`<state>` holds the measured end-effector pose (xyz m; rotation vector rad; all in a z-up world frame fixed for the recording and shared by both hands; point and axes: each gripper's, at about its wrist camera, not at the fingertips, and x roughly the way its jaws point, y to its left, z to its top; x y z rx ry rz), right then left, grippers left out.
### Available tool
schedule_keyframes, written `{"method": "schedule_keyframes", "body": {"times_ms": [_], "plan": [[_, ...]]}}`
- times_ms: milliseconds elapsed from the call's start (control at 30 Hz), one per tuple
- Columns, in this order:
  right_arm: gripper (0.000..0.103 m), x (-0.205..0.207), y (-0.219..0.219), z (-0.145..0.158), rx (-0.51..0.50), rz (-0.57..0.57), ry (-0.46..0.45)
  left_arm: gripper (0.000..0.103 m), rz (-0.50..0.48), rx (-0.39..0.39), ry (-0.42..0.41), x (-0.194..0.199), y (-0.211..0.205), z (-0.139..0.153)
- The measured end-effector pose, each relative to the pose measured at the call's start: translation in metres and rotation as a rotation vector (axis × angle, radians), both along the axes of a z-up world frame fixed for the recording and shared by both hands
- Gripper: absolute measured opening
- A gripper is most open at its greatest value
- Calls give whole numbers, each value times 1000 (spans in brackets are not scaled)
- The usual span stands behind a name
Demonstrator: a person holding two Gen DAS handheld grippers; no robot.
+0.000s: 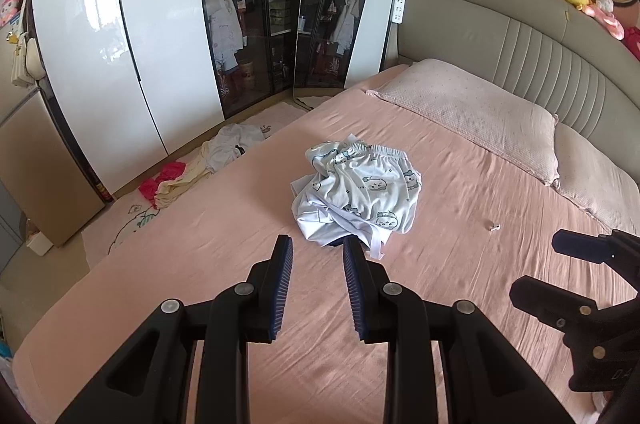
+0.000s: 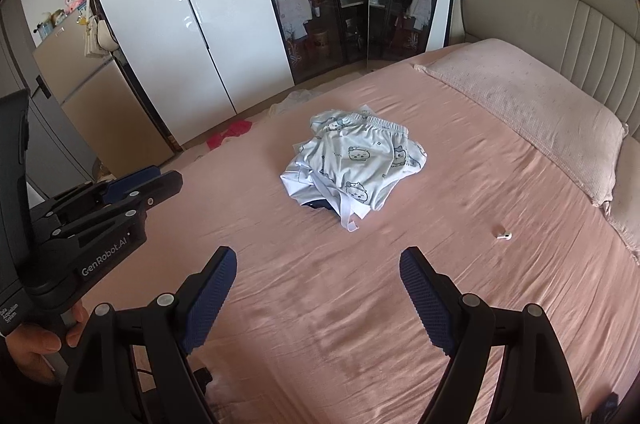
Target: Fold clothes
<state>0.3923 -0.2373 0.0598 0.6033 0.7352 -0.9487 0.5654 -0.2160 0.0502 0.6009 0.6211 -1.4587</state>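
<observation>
clothes (image 1: 358,186) crumpled mid-bed (image 1: 240,224), ahead of both | L claw (image 1: 316,256) narrow gap, empty | R claw (image 2: 318,264) wide apart, empty

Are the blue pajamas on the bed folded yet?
No. The pajamas lie in a crumpled heap on the pink bed, waistband bunched on top and a loose strip hanging out. Neither gripper touches them.

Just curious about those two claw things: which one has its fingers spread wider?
The right gripper: a broad gap of pink sheet shows between its fingers. The left gripper shows only a narrow gap.
</observation>
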Motion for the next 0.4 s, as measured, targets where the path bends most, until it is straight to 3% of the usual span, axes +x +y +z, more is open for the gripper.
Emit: {"method": "schedule_keyframes", "body": {"times_ms": [400], "plan": [[84,0,2,11,-26,-4,7,24,-51,-18,4,-13,9,11]]}}
